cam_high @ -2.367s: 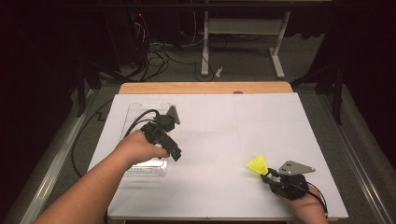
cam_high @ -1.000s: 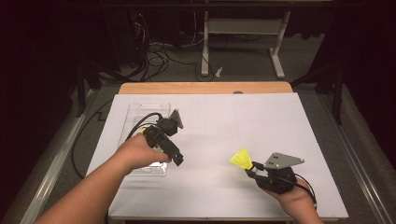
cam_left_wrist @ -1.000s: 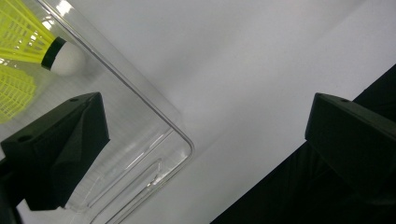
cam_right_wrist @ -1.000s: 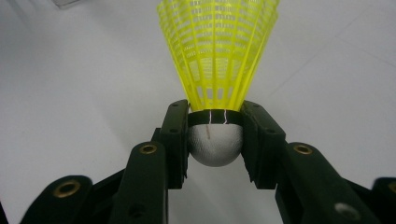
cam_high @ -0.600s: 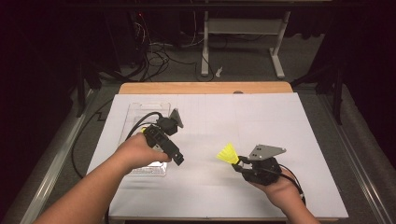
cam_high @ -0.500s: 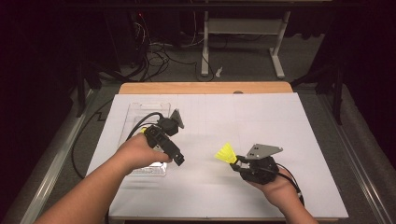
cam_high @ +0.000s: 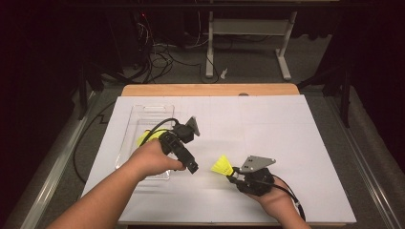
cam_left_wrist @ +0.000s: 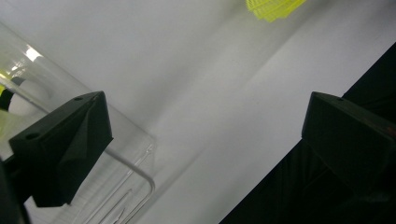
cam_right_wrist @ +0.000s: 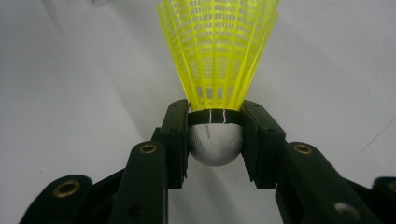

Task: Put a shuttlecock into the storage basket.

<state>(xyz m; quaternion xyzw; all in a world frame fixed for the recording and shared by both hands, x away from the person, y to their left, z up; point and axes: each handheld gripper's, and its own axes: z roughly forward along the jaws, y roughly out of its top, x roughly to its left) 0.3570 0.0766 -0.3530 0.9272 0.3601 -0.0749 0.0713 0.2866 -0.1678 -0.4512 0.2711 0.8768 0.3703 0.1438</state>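
Observation:
My right gripper is low over the white table near its front edge, shut on the white cork base of a yellow shuttlecock. In the right gripper view the pads clamp the cork, and the shuttlecock's skirt points away from me. My left gripper is held at the near right corner of a clear plastic tray. Its jaws stand wide open with nothing between them. A second yellow shuttlecock lies in the tray, and its white cork shows through the tray wall.
White paper covers the table, bare across its right half and back. The table's front edge lies just below both hands. A wooden strip runs along the far edge, with cables and table legs on the floor beyond.
My right gripper has carried the shuttlecock leftward along the front of the table, closer to the left gripper and the tray. The left gripper has shifted slightly to the right.

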